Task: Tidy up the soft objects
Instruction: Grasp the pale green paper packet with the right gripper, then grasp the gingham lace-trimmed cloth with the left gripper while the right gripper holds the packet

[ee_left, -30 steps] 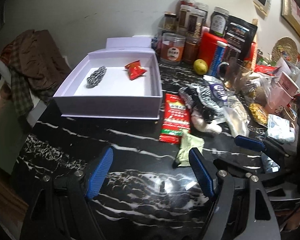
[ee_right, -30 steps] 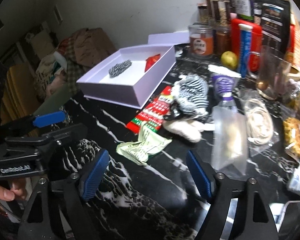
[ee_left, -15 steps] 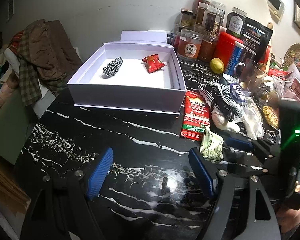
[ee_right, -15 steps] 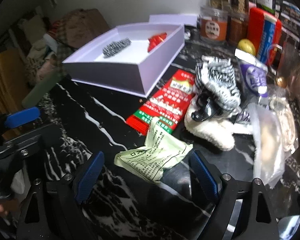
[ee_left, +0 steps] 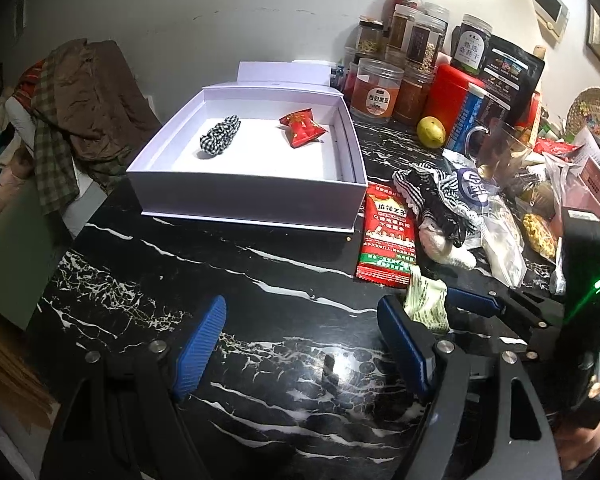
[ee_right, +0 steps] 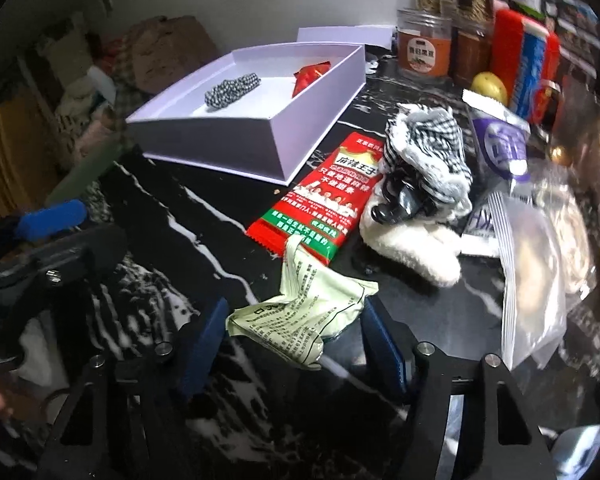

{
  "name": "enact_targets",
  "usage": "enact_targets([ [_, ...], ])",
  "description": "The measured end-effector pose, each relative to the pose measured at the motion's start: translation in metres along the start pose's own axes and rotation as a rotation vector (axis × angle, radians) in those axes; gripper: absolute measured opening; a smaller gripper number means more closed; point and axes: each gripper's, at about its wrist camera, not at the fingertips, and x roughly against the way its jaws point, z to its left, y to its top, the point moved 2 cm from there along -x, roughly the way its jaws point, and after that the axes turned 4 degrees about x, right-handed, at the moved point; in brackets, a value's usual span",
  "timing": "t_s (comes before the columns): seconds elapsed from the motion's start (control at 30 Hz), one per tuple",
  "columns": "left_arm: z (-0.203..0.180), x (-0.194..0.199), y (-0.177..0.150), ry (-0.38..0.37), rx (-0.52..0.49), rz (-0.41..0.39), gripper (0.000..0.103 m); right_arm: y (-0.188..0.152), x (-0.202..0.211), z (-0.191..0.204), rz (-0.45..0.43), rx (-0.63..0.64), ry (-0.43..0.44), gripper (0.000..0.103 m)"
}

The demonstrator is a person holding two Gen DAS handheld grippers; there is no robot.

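Observation:
A pale green packet (ee_right: 308,312) lies crumpled on the black marble counter, between the fingers of my right gripper (ee_right: 296,314). Its jaws are closing, and the blue pads touch the packet's two edges. In the left wrist view the same packet (ee_left: 426,304) stands beside one right finger (ee_left: 472,304). My left gripper (ee_left: 300,312) hovers open over bare counter with nothing between its fingers. The white box (ee_left: 252,200) holds a checked scrunchie (ee_left: 220,136) and a small red packet (ee_left: 302,128). A long red snack packet (ee_right: 328,196) lies just beyond the green one.
A checked cloth (ee_right: 424,140) with a black clip and a white fluffy piece (ee_right: 412,248) lies right of the red packet. Clear bags (ee_right: 532,280), jars (ee_left: 376,92) and a lemon (ee_left: 430,131) crowd the right and back. Clothes (ee_left: 76,108) pile up at the left.
My right gripper came down and forward over the green packet, and its fingers have narrowed onto it. The left gripper has hardly moved and stays open.

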Motion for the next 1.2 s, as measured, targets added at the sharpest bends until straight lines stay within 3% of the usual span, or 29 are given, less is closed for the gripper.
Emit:
enact_targets([
  [0.5,-0.036,0.000,0.001,-0.055,-0.047,-0.001,0.078,-0.025,0.059,-0.030,-0.076,-0.103,0.049,0.065],
  [0.9,-0.091,-0.010,0.011,-0.177,-0.122,0.010,0.078,-0.035,0.119,-0.072,-0.177,-0.210,-0.014,0.065],
  [1.2,-0.114,-0.030,0.028,-0.225,-0.118,0.034,0.078,-0.035,0.132,-0.102,-0.216,-0.253,-0.047,0.065],
])
